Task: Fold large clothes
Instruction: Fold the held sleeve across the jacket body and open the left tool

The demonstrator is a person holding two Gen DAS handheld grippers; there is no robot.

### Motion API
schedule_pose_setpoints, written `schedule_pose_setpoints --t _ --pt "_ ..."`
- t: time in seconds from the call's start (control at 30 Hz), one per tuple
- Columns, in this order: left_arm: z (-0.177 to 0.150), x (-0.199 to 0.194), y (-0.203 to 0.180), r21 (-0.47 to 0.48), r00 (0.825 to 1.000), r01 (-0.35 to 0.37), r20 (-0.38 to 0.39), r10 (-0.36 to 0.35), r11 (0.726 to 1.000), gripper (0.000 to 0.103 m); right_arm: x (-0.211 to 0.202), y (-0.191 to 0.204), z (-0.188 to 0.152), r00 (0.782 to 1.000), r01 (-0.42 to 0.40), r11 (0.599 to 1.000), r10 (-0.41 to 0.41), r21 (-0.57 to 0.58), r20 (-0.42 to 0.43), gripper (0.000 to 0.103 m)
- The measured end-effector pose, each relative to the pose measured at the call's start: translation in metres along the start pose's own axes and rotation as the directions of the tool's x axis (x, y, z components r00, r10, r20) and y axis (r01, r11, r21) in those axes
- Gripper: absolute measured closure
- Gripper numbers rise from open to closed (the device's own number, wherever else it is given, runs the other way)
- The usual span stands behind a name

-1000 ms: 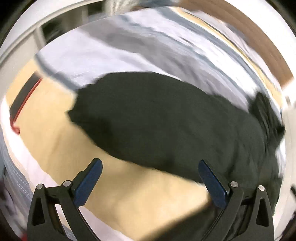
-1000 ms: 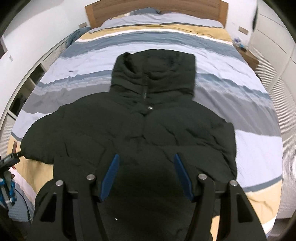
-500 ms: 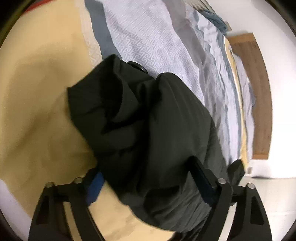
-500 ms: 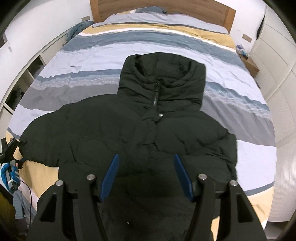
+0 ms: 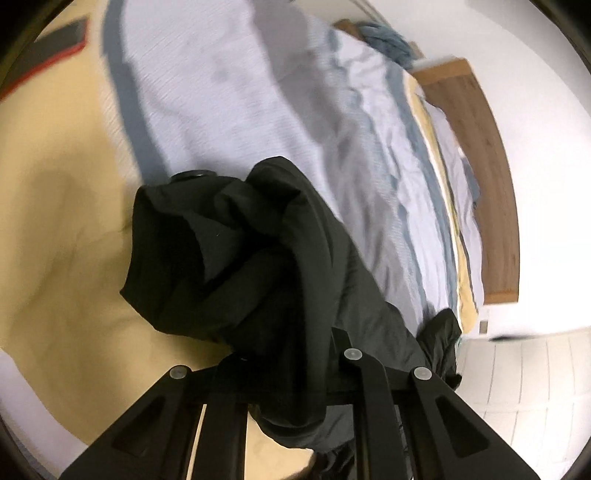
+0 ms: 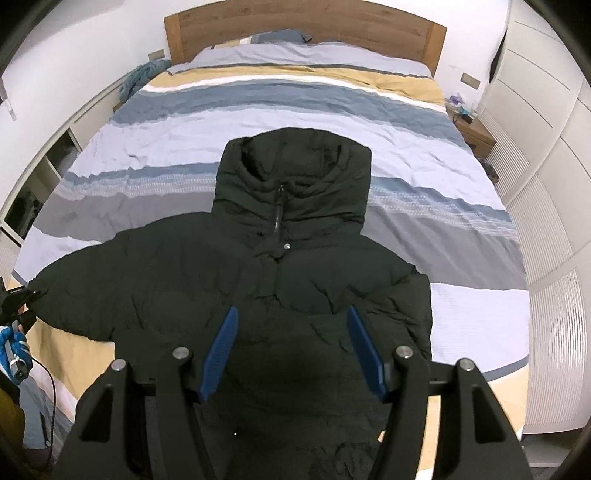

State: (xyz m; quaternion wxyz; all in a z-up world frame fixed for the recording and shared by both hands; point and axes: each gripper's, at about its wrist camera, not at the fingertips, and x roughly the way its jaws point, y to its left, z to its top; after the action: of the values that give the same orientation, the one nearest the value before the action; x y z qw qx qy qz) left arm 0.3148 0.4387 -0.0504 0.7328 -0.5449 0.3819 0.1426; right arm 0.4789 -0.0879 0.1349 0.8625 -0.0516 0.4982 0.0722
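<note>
While a black hooded puffer jacket (image 6: 280, 280) lies face up across a striped bed (image 6: 303, 118), hood toward the wooden headboard (image 6: 303, 26) at 12 o'clock, the right gripper (image 6: 291, 350) hovers over its lower front, blue pads wide apart and holding nothing. At 9 o'clock in that view, the left gripper (image 6: 26, 295) meets the jacket's sleeve end. From the left wrist camera, the left gripper (image 5: 291, 354) is clamped on the bunched sleeve cuff (image 5: 229, 251), fabric spilling over its fingers.

Left hand-held gripper (image 5: 284, 362) clamped on fabric; right hand-held gripper (image 6: 291, 350) spread wide.
</note>
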Motion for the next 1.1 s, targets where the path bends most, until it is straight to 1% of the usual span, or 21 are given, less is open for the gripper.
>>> schedule_pose_setpoints --t 0.13,0.2,0.27,0.3,0.37,0.43,0.47,0.5,0.57,0.6,0.67,0.73,0.8,0.87,0.93,0.97,1.0,1.03,1.07,1.1 --pt "-0.008 -0.014 -0.049 0.139 1.0 -0.005 0.022 0.002 0.99 0.09 0.003 -0.005 -0.008 1.0 -0.016 1.0 0.016 0.025 0.008 0.043" --pt "-0.017 -0.022 -0.077 0.215 0.999 0.007 0.029 -0.014 0.976 0.09 0.005 -0.012 -0.014 1.0 -0.029 0.998 0.028 0.053 0.009 0.043" --pt "-0.03 -0.029 -0.104 0.292 0.999 0.022 0.021 -0.029 0.956 0.09 0.006 -0.018 -0.019 0.999 -0.037 0.996 0.036 0.078 0.014 0.043" --pt "-0.041 -0.031 -0.12 0.34 0.999 0.031 0.009 -0.036 0.94 0.09 0.006 -0.022 -0.022 0.999 -0.04 0.995 0.039 0.09 0.018 0.043" --pt "-0.058 -0.03 -0.144 0.406 0.999 0.047 -0.018 -0.044 0.913 0.09 0.006 -0.03 -0.027 0.999 -0.043 0.993 0.041 0.109 0.026 0.043" --pt "-0.082 -0.025 -0.171 0.482 0.997 0.066 -0.056 -0.044 0.873 0.09 0.003 -0.04 -0.032 0.998 -0.045 0.99 0.041 0.134 0.037 0.043" --pt "-0.093 -0.023 -0.182 0.51 0.997 0.073 -0.071 -0.043 0.857 0.09 0.001 -0.052 -0.037 0.998 -0.047 0.985 0.039 0.164 0.049 0.043" --pt "-0.107 -0.019 -0.195 0.547 0.995 0.086 -0.093 -0.042 0.833 0.09 0.0 -0.058 -0.04 0.998 -0.046 0.983 0.037 0.175 0.053 0.043" --pt "-0.133 -0.011 -0.215 0.596 0.99 0.113 -0.134 -0.04 0.795 0.09 -0.003 -0.071 -0.048 0.998 -0.04 0.979 0.029 0.198 0.059 0.043" --pt "-0.145 -0.006 -0.224 0.613 0.988 0.124 -0.151 -0.038 0.78 0.09 -0.004 -0.077 -0.051 0.998 -0.038 0.978 0.027 0.205 0.06 0.043" --pt "-0.165 0.002 -0.236 0.645 0.982 0.144 -0.184 -0.03 0.751 0.09 -0.007 -0.088 -0.061 0.998 -0.03 0.975 0.017 0.221 0.059 0.043" --pt "-0.19 0.014 -0.249 0.684 0.976 0.16 -0.217 -0.011 0.712 0.09 -0.01 -0.098 -0.07 0.998 -0.018 0.973 0.004 0.23 0.059 0.043" --pt "-0.208 0.025 -0.255 0.694 0.966 0.186 -0.258 -0.001 0.696 0.09 -0.014 -0.107 -0.081 0.998 -0.006 0.97 -0.009 0.242 0.059 0.043" --pt "-0.232 0.04 -0.261 0.714 0.954 0.204 -0.299 0.028 0.669 0.09 -0.018 -0.119 -0.092 0.998 0.008 0.964 -0.023 0.264 0.053 0.043" --pt "-0.251 0.053 -0.261 0.728 0.943 0.213 -0.328 0.058 0.652 0.09 -0.021 -0.129 -0.103 0.998 0.022 0.958 -0.036 0.287 0.045 0.043" --pt "-0.261 0.06 -0.261 0.739 0.938 0.213 -0.339 0.078 0.639 0.09 -0.022 -0.135 -0.108 0.998 0.03 0.954 -0.044 0.299 0.04 0.043" --pt "-0.274 0.069 -0.259 0.757 0.933 0.207 -0.344 0.109 0.62 0.09 -0.023 -0.139 -0.112 0.998 0.035 0.951 -0.049 0.307 0.037 0.043" --pt "-0.283 0.076 -0.258 0.768 0.928 0.203 -0.349 0.132 0.608 0.09 -0.024 -0.143 -0.118 0.998 0.042 0.948 -0.055 0.317 0.033 0.043" --pt "-0.294 0.085 -0.254 0.773 0.919 0.205 -0.363 0.155 0.6 0.09 -0.025 -0.147 -0.122 0.998 0.047 0.945 -0.059 0.324 0.028 0.043" --pt "-0.299 0.09 -0.252 0.774 0.913 0.208 -0.374 0.165 0.598 0.09 -0.026 -0.151 -0.126 0.998 0.053 0.942 -0.065 0.331 0.024 0.043"
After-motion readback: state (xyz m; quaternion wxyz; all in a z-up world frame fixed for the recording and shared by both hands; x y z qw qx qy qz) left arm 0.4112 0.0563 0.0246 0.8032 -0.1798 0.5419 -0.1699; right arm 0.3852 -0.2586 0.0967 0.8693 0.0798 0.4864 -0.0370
